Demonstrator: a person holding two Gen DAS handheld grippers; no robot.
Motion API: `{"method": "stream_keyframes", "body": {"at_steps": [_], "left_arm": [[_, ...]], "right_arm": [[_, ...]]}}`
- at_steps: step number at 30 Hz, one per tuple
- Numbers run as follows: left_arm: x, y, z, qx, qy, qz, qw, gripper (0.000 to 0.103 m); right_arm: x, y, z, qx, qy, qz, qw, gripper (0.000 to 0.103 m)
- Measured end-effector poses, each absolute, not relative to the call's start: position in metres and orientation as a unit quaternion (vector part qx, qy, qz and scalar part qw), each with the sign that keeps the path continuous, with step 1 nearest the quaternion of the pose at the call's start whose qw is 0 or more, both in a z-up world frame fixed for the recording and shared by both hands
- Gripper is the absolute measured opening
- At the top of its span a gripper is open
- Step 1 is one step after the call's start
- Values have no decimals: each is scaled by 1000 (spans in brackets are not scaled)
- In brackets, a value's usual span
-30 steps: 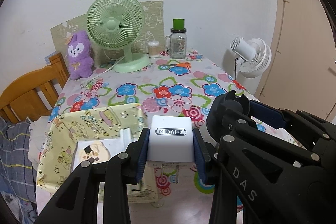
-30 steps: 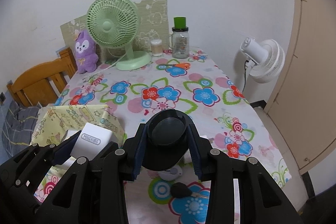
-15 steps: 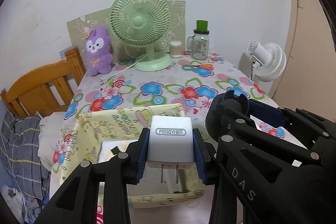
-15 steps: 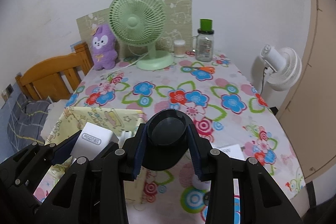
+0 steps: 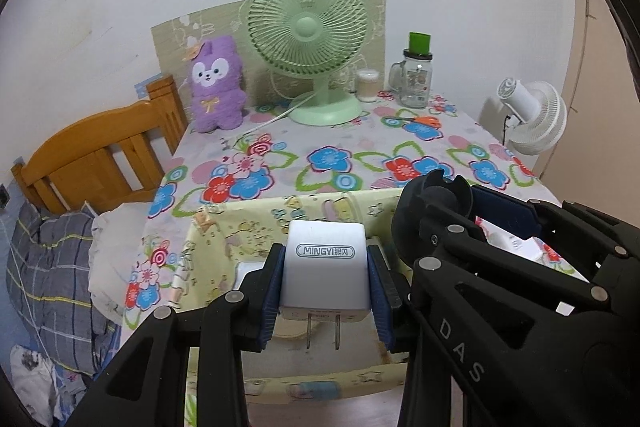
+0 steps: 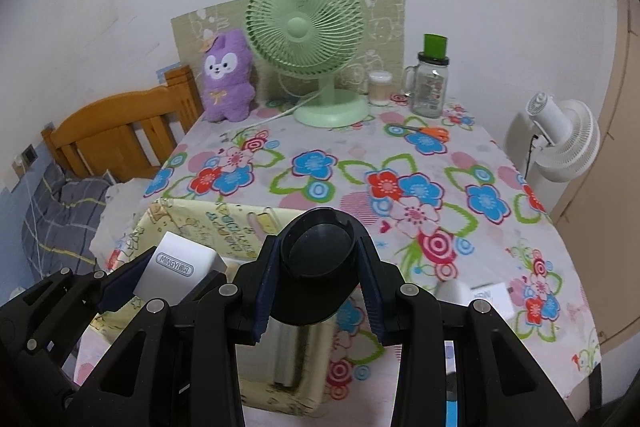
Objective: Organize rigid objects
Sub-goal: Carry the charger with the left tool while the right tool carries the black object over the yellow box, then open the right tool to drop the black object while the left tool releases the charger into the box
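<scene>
Left claw (image 5: 325, 283) clamps white charger (image 5: 324, 273); right claw (image 6: 318, 281) grips black round object (image 6: 316, 263).

glossy white plastic charger (image 5: 324, 267), matt black plastic cap (image 6: 318, 267)

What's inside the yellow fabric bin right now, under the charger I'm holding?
Inside the yellow bin, a white object shows at left. The left gripper and white charger cover the rest of the floor, so other contents cannot be seen.

"MINGYI" on white charger (image 5: 324, 263) face; "DAS" on right claw (image 5: 436, 215) arm
</scene>
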State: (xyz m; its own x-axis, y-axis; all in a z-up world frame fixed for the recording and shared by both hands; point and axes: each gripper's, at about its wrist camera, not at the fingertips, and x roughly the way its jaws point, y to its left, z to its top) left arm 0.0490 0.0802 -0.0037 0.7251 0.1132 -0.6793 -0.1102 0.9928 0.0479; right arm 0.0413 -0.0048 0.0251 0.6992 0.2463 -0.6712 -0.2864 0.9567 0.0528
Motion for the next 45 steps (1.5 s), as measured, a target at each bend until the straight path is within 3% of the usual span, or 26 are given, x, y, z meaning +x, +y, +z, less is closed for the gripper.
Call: {"method": "stream_keyframes", "body": {"at_steps": [39, 41, 43, 45], "left_arm": [[70, 145, -52, -33, 428, 84, 899, 41], [70, 144, -52, -32, 426, 83, 900, 43], [70, 143, -52, -35, 423, 79, 902, 57], [70, 141, -51, -36, 424, 77, 901, 62]], "right_arm": [[80, 72, -32, -42, 435, 198, 878, 43], [80, 72, -32, -41, 433, 197, 879, 43], [79, 70, -32, -43, 432, 193, 880, 43], [80, 68, -32, -41, 435, 197, 877, 44]]}}
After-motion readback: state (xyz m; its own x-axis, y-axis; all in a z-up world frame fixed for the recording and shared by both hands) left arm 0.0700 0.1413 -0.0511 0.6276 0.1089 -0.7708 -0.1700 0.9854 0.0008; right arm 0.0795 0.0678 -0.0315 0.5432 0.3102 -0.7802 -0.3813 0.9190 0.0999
